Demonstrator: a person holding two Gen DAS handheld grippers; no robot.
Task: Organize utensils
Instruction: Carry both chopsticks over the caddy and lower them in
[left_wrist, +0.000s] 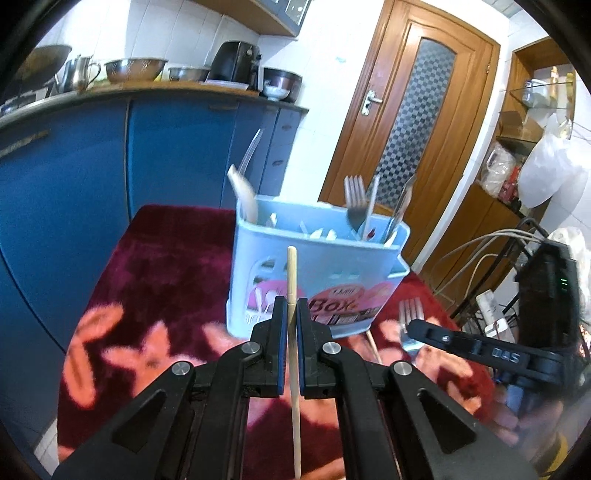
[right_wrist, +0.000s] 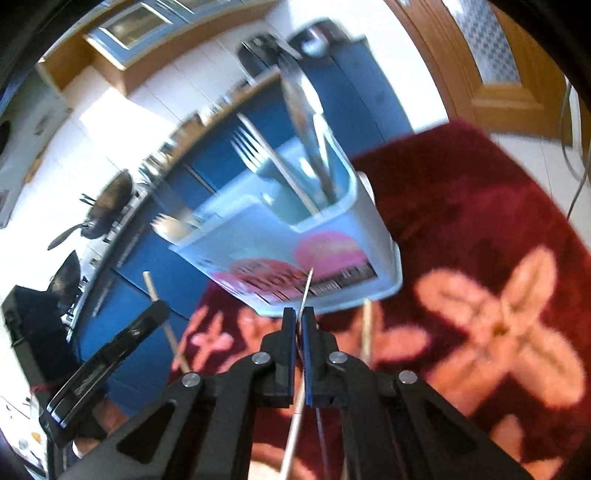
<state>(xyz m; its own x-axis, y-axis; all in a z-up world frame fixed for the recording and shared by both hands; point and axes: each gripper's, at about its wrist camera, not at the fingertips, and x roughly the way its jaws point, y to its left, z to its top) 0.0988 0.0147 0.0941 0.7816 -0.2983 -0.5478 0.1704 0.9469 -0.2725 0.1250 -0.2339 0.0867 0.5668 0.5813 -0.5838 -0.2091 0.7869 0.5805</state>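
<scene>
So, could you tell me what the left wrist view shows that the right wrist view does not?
Only the left wrist view: the door handle, the steel bowls on the counter, and the fork with its tines face-on.
Only the right wrist view: the right hand-held gripper closed on that fork, seen edge-on.
Both: the blue utensil caddy, the left hand-held gripper holding a chopstick, and a loose chopstick on the red floral cloth.

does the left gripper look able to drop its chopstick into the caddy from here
Probably yes: the left gripper is shut on the chopstick, the blue utensil caddy stands right ahead, and nothing sits between them.
</scene>
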